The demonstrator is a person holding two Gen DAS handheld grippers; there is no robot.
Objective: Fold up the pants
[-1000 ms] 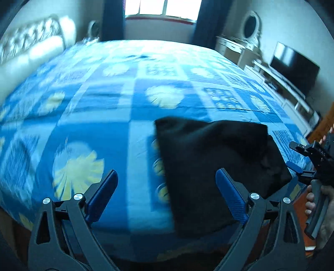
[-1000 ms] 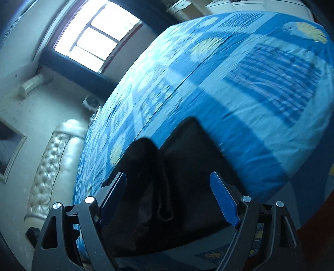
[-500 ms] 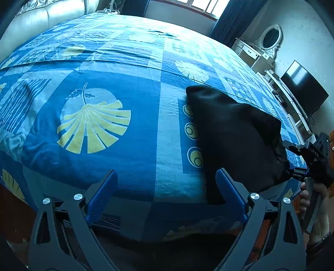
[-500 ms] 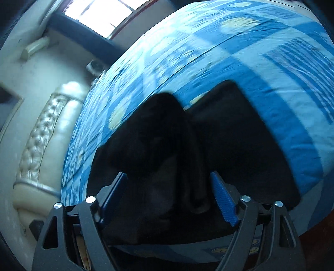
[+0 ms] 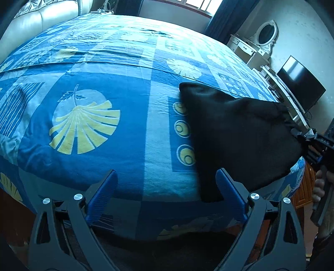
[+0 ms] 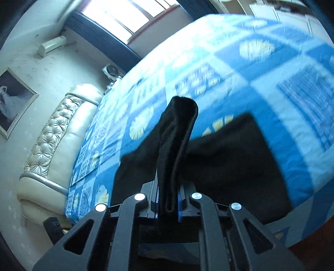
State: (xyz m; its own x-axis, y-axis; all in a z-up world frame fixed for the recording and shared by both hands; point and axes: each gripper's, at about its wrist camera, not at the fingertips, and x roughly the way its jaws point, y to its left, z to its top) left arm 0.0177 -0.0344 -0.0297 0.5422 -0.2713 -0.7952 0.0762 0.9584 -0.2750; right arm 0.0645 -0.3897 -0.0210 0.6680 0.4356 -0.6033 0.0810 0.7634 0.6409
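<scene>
Black pants [image 5: 240, 135] lie folded on the blue patterned bed sheet [image 5: 100, 150], near the bed's front right edge. My right gripper [image 6: 168, 187] is closing its jaws, and the pads pinch a bunched fold of the pants [image 6: 177, 133], which rises upright above the rest of the cloth. In the left wrist view the right gripper [image 5: 309, 138] grips the pants' right corner, lifted off the sheet, with a person's hand [image 5: 320, 183] on its handle. My left gripper [image 5: 166, 173] stands open at the bed's near edge, just left of the pants, holding nothing.
A padded cream headboard [image 6: 54, 137] runs along the bed's far left. A TV [image 5: 300, 87] on a low stand and a white dresser with an oval mirror [image 5: 265, 35] line the right wall. A window [image 6: 125, 12] is at the back.
My right gripper's jaws have shut on a fold of the pants and raised it off the bed. My left gripper dropped toward the bed's near edge early on, then held still.
</scene>
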